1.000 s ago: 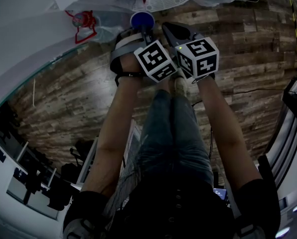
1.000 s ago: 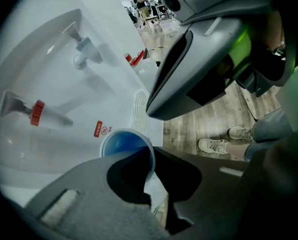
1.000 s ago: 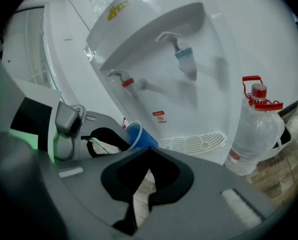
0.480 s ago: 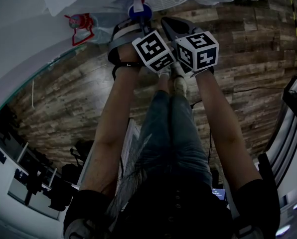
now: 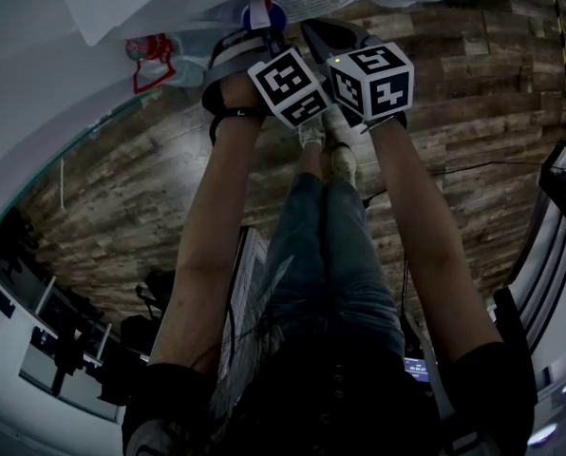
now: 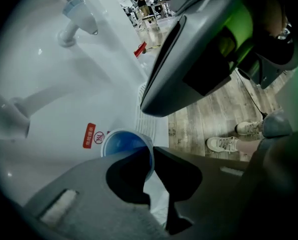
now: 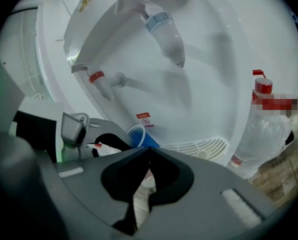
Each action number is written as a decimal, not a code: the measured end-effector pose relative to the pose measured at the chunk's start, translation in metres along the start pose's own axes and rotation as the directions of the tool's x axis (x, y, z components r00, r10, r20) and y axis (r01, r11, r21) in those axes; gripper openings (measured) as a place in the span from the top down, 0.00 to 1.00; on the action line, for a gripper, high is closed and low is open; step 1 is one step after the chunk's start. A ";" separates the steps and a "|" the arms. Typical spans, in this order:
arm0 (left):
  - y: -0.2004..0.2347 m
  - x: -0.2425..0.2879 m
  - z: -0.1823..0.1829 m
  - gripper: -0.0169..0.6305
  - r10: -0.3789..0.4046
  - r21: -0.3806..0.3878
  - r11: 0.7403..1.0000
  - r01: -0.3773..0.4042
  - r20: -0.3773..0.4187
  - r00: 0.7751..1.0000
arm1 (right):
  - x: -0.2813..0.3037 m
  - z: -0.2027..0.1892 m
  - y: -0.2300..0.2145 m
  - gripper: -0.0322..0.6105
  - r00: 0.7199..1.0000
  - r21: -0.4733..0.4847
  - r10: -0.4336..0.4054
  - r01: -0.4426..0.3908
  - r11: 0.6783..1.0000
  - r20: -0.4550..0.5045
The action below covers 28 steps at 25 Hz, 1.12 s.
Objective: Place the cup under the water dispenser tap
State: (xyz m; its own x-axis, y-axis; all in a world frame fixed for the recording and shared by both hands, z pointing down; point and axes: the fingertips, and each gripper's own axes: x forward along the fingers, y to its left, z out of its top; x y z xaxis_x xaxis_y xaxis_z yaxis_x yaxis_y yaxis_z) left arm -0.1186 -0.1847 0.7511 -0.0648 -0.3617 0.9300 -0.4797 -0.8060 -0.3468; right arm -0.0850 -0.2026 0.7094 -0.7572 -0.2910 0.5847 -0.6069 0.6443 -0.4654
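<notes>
Pinching the blue cup (image 6: 120, 144) by its thin rim wall, one jaw inside and one outside, the left claw (image 6: 151, 159) is holding it low in the recess of the white dispenser (image 7: 214, 74), by the end of the slatted drip tray (image 7: 201, 146). Whether its base is touching I cannot tell. The cup is standing near upright, mouth up. In the right gripper view the blue-collared tap (image 7: 164, 34) is hanging above and to its right, the red-tagged tap (image 7: 100, 81) above and to its left. The right claw (image 7: 149, 151) is idling alongside, clenched on nothing. Smooth glossy plastic is likely making the light cup slippery.
</notes>
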 end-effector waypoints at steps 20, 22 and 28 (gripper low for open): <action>0.011 0.005 -0.004 0.72 0.078 -0.037 0.996 -0.077 0.021 0.997 | -0.002 -0.016 0.000 0.95 1.000 0.019 -0.009 0.009 1.000 -0.023; 0.012 0.003 -0.004 0.67 0.089 -0.045 0.995 -0.088 0.026 0.996 | -0.004 -0.015 0.002 0.95 1.000 0.015 -0.006 0.006 1.000 -0.023; 0.015 -0.009 -0.005 0.63 0.132 -0.071 0.989 -0.128 0.052 0.990 | -0.010 -0.013 0.008 0.95 1.000 0.002 -0.003 0.003 1.000 -0.018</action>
State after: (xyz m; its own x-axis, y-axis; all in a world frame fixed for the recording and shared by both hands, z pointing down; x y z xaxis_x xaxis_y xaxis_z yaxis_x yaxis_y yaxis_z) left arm -0.1294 -0.1913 0.7377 -0.0818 -0.4886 0.8687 -0.5288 -0.7175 -0.4534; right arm -0.0793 -0.1851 0.7089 -0.7512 -0.2800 0.5978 -0.6093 0.6424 -0.4648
